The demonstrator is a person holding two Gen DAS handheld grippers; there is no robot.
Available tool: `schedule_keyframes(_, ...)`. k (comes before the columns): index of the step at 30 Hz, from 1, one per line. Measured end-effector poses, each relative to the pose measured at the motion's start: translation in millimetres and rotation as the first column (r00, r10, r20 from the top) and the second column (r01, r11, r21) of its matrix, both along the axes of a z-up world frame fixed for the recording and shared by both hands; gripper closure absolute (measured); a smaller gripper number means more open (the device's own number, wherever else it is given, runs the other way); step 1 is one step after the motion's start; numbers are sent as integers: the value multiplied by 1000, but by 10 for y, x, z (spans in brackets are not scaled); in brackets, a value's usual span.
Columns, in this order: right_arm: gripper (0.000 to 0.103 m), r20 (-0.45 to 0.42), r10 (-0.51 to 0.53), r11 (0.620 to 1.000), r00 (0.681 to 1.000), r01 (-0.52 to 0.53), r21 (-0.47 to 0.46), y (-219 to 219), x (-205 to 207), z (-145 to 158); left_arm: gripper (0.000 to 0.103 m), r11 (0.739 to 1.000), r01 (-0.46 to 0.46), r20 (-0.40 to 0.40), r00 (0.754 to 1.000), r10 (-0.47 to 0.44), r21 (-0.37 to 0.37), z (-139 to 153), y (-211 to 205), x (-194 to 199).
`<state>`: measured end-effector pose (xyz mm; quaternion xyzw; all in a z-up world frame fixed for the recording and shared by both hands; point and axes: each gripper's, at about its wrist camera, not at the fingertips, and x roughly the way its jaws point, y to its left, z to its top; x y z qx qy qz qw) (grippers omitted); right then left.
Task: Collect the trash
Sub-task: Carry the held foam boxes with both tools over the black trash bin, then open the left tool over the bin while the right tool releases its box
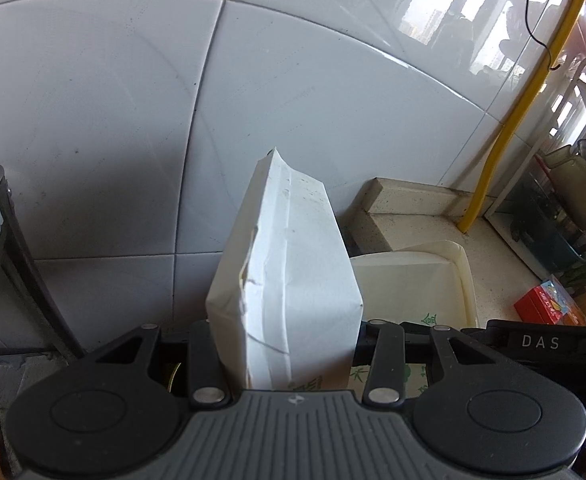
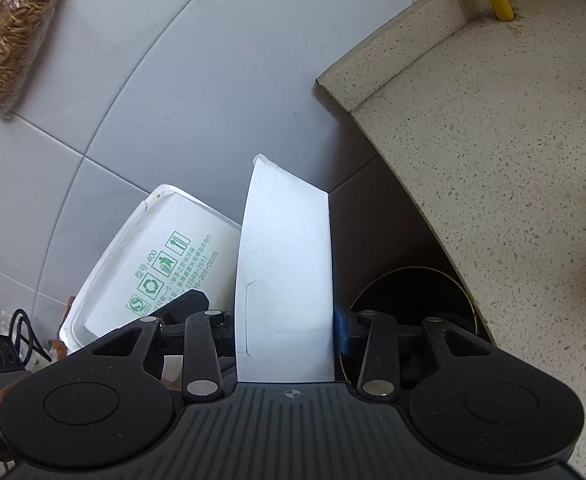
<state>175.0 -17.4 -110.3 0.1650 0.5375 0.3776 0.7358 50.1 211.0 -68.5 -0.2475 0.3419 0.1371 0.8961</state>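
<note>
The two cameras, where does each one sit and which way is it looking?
Left wrist view: sits on the left tongs, looking forward and downward at a grey tiled wall; the tongs pinch a crumpled white paper carton.
Right wrist view: sits on the right tongs, looking down past a speckled stone counter; they pinch a smooth white cardboard piece.
Shared: the white foam lunch box with green print, the yellow pipe, the wall. No hand shows.
</note>
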Motion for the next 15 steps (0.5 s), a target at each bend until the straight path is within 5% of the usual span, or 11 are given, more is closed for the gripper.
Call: schedule_keyframes(15,55,13,62,992,998,-60,-112,200,199,-263,64,996,-79,-162,983,85,41,-496,-17,247)
